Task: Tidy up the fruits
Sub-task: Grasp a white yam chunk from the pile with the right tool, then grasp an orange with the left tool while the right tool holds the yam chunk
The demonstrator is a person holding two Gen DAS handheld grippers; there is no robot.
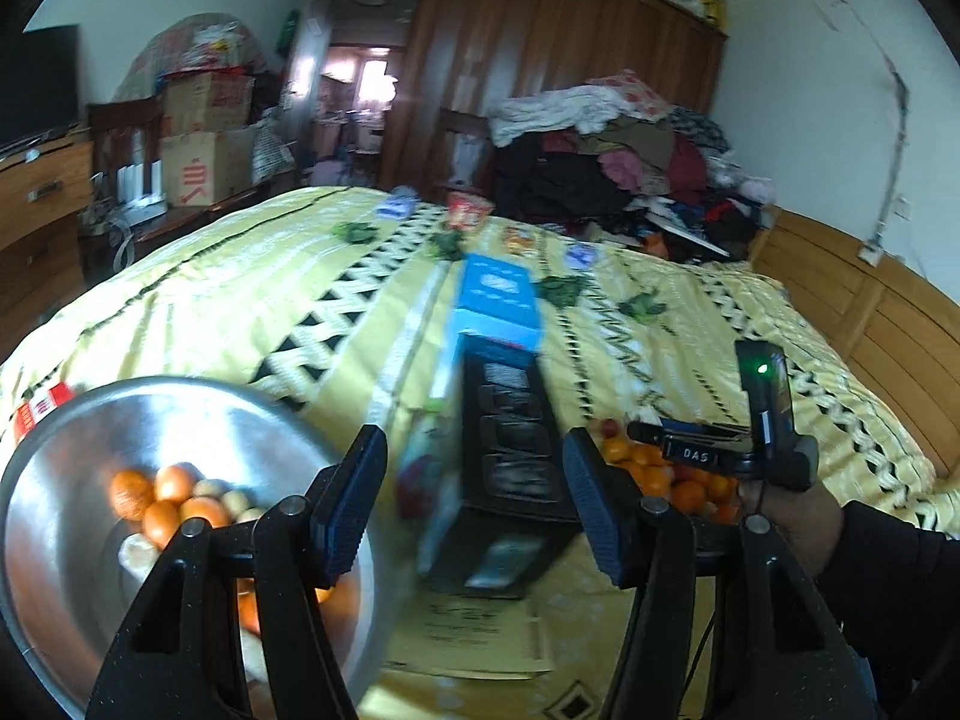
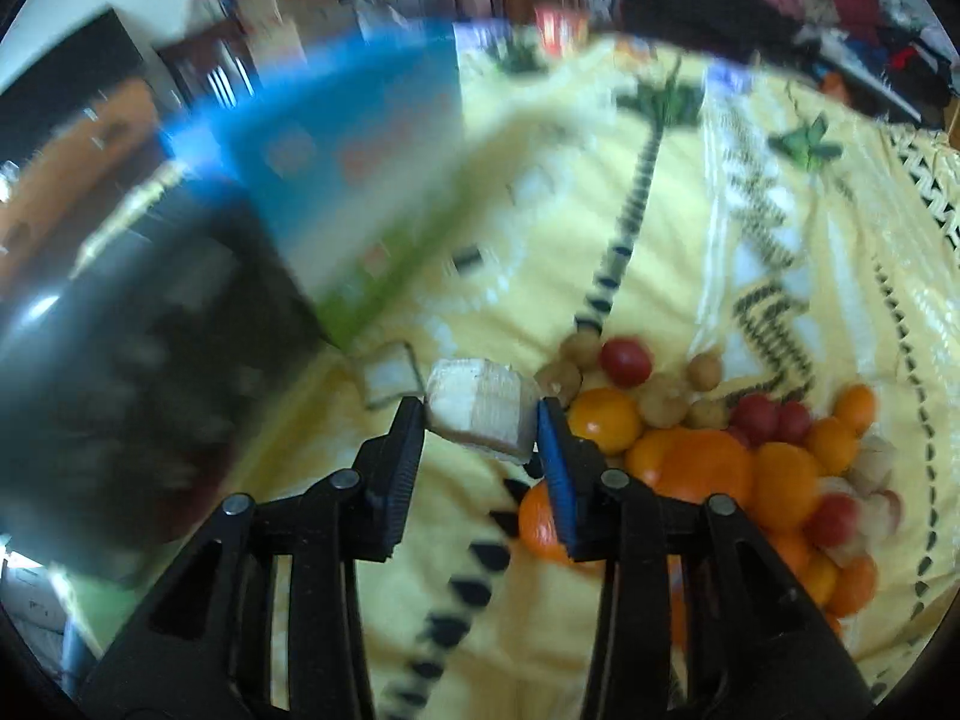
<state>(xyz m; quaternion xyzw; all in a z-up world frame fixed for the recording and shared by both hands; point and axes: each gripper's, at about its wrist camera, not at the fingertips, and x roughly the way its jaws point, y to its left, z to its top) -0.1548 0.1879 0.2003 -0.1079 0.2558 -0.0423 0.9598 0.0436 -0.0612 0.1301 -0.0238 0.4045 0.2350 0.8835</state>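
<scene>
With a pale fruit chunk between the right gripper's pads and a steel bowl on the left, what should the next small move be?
Probably carry the pale chunk left toward the steel bowl. The right gripper has it pinched clear of the fruit pile, and the bowl already holds similar pale pieces with oranges, while the left gripper is empty.
</scene>
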